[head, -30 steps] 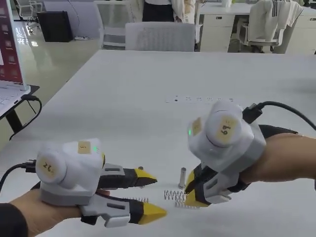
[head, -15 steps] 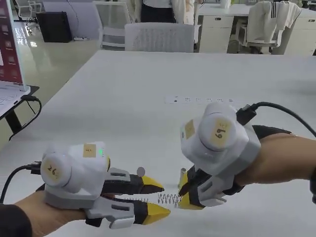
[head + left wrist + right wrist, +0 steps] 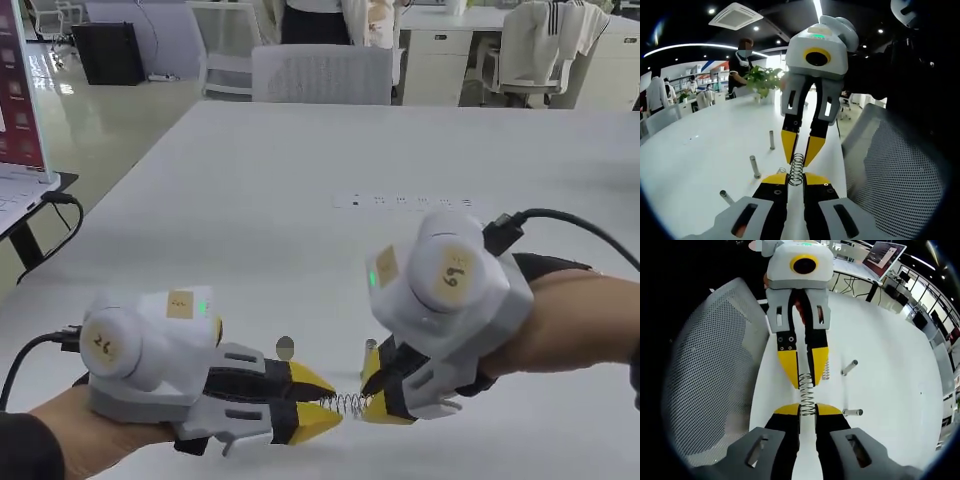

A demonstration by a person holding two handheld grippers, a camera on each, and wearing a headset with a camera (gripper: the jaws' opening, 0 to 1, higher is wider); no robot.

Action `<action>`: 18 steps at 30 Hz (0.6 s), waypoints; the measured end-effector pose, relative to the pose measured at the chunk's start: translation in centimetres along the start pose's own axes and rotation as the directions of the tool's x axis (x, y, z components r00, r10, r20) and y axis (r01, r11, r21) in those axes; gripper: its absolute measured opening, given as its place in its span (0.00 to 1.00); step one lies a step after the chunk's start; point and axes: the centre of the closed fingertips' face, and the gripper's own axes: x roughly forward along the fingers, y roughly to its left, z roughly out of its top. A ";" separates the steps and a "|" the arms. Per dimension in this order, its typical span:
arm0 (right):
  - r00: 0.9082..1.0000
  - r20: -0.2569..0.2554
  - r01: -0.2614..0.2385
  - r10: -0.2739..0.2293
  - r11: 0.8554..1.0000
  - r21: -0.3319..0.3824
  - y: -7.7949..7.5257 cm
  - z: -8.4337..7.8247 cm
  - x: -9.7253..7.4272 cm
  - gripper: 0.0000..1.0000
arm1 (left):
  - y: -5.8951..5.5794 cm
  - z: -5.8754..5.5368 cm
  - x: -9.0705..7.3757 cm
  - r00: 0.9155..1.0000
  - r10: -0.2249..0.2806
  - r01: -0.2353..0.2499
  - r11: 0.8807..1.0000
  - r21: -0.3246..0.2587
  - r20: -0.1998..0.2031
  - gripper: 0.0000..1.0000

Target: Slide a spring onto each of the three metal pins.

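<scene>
A thin steel spring point(image 3: 347, 403) hangs level just above the white table, stretched between my two grippers. My left gripper point(image 3: 330, 402) is shut on its left end and my right gripper point(image 3: 368, 398) is shut on the other end. In the left gripper view the spring point(image 3: 796, 169) runs from my left gripper point(image 3: 796, 178) up to the right gripper point(image 3: 801, 150). Three metal pins stand upright on the table: the far one point(image 3: 772, 140), the middle one point(image 3: 755, 166) and the near one point(image 3: 726, 196). A second spring point(image 3: 826, 371) lies on the table beside the left gripper point(image 3: 804, 371).
The table's near edge runs just under both hands, and a grey mesh chair point(image 3: 710, 365) sits beyond it. A laptop point(image 3: 20, 150) stands on a side table at the far left. Chairs point(image 3: 320, 75) line the table's far side. A socket strip point(image 3: 400, 201) is set mid-table.
The right gripper lifted a spring off the table and brought it left. The left gripper's jaws, apart before, have closed on the spring's free end.
</scene>
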 end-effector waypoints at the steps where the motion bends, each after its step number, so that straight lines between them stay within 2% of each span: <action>1: 1.000 0.002 0.000 0.000 1.000 0.000 0.0 0.0 0.0 0.09 | 0.0 0.0 0.0 1.000 -0.001 0.001 1.000 0.000 -0.001 0.03; 14: 1.000 0.029 -0.007 0.007 1.000 0.023 0.1 0.0 0.1 0.10 | -0.4 -0.1 0.0 1.000 -0.022 0.021 1.000 -0.021 -0.002 0.02; 18: 1.000 0.031 -0.008 0.006 0.999 0.035 0.0 -0.4 0.3 0.12 | -0.5 0.2 -0.1 1.000 -0.027 0.027 0.999 -0.025 0.009 0.02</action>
